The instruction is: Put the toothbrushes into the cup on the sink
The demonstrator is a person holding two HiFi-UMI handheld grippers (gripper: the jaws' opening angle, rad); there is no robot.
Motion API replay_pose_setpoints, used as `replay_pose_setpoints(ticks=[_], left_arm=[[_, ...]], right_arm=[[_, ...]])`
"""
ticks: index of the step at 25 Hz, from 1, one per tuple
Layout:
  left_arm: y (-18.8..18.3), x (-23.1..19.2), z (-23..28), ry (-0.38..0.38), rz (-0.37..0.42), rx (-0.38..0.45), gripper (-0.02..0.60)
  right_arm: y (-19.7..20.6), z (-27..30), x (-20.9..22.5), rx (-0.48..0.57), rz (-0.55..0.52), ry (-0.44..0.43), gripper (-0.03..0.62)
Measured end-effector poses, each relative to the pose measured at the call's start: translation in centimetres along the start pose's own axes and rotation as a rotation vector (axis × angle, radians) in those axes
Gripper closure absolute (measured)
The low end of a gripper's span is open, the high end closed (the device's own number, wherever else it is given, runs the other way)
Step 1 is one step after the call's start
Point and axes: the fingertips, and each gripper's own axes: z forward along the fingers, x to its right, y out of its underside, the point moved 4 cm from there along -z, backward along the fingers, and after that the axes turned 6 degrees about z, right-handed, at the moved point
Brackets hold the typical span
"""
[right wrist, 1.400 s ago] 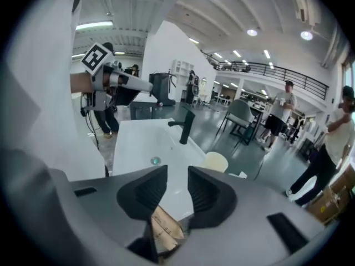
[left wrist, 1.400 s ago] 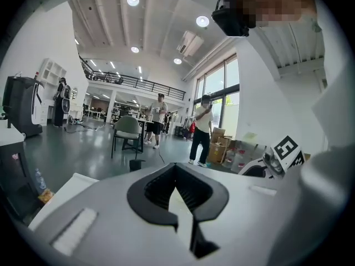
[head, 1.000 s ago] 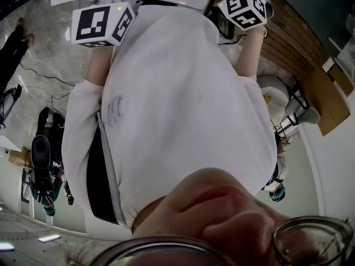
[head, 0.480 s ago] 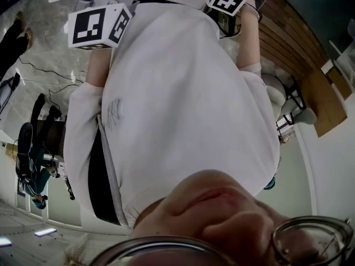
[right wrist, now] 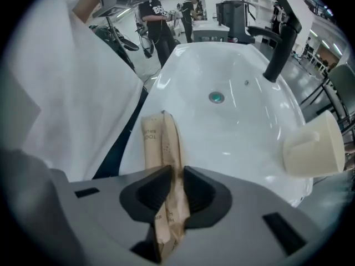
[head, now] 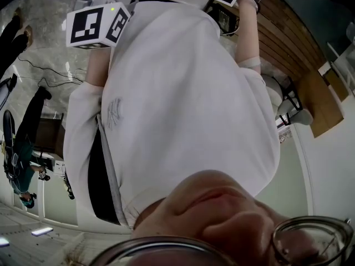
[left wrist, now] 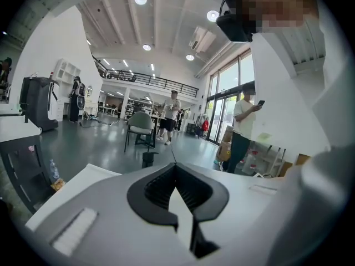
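White sink (right wrist: 233,132) carries a cream cup (right wrist: 313,146) and toothbrush packets (right wrist: 158,143)

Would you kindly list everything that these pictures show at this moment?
sink: one, white, below the right gripper
drain: one, metal, at the bottom of the basin
tap: one, black, at the far rim
cup: one, cream, on the sink's right edge
toothbrush packets: two, it seems, brown paper, at the near rim
chair: one, green, on the hall floor
people: several, standing in the hall
shirt: one, white, on the person
left gripper: grey, jaws together, nothing between them
right gripper: grey, jaws have just been closing, now pressing on the packets
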Motion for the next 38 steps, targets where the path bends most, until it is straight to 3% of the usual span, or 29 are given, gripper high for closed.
replay_pose_setpoints(ticks=[5, 16, 20, 33, 38], left_arm=[[0.1, -0.7, -0.2, 0.01, -0.007, 0.006, 0.575], [-0.2, -0.4, 0.3, 0.075, -0.001, 0.008, 0.575], [-0.4, 1.8, -0.3, 0.11, 0.011, 0.021, 0.575], [-0.6, 9.0, 1.1, 0.275, 0.084, 0.043, 0.575], [-1.2, 10.0, 1.2, 0.3, 0.122, 0.056, 0.575]], right_arm=[[-0.3, -1.2, 0.3, 0.088, 0.047, 0.023, 0.576], [-1.0, -3.1, 0.9, 0.233, 0.128, 0.041, 0.58], [-1.0, -4.3, 0.9, 0.311, 0.169, 0.077, 0.582], [0.3, -11.9, 1.0, 0.858, 0.47, 0.338, 0.582], [0.6, -14.1, 0.4, 0.997, 0.55, 0.402, 0.582]])
